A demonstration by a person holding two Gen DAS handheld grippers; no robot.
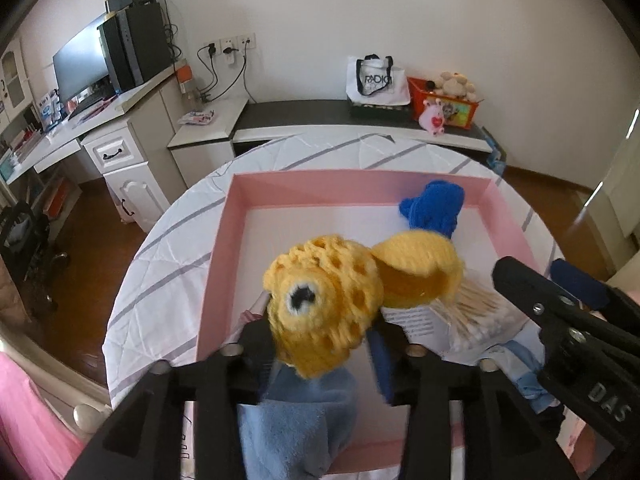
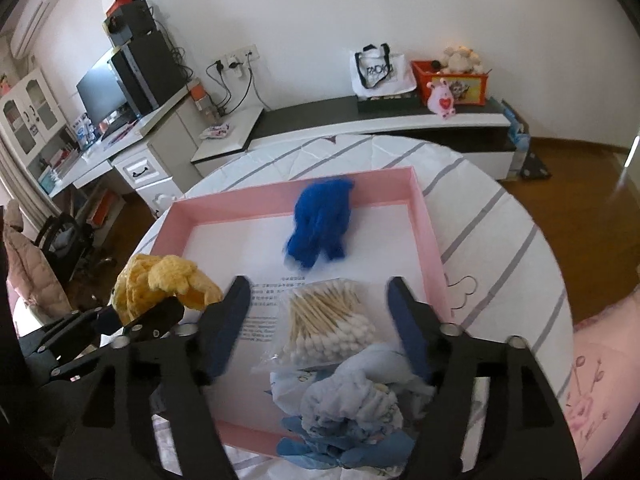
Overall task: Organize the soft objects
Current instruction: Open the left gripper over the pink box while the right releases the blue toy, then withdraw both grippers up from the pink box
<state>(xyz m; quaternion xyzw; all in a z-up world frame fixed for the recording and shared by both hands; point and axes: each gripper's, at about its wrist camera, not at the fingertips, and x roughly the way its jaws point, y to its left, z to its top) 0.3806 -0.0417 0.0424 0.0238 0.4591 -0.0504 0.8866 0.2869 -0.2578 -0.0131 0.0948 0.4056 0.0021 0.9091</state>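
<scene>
A pink box (image 1: pixel 224 240) (image 2: pixel 176 216) lies on the round table. A blue knit piece (image 2: pixel 320 224) (image 1: pixel 434 208) rests at its far side, clear of both grippers. My left gripper (image 1: pixel 320 344) (image 2: pixel 148 316) is over the box's near left corner. A yellow crocheted piece (image 1: pixel 320 312) (image 2: pixel 168 280) sits blurred between its fingers, and a gap shows beside the right pad. My right gripper (image 2: pixel 320 320) (image 1: pixel 536 280) stands wide open above a bag of cotton swabs (image 2: pixel 328 320), gripping nothing. Light blue cloths (image 2: pixel 360 400) (image 1: pixel 296 420) are bunched at the box's near edge.
The table carries a white cloth with grey stripes (image 2: pixel 500 240) and a thin wire hanger (image 2: pixel 460 292) right of the box. Behind it runs a low cabinet (image 2: pixel 400 120) with a tote bag and an orange toy box. A desk with a monitor (image 2: pixel 100 96) stands at the left.
</scene>
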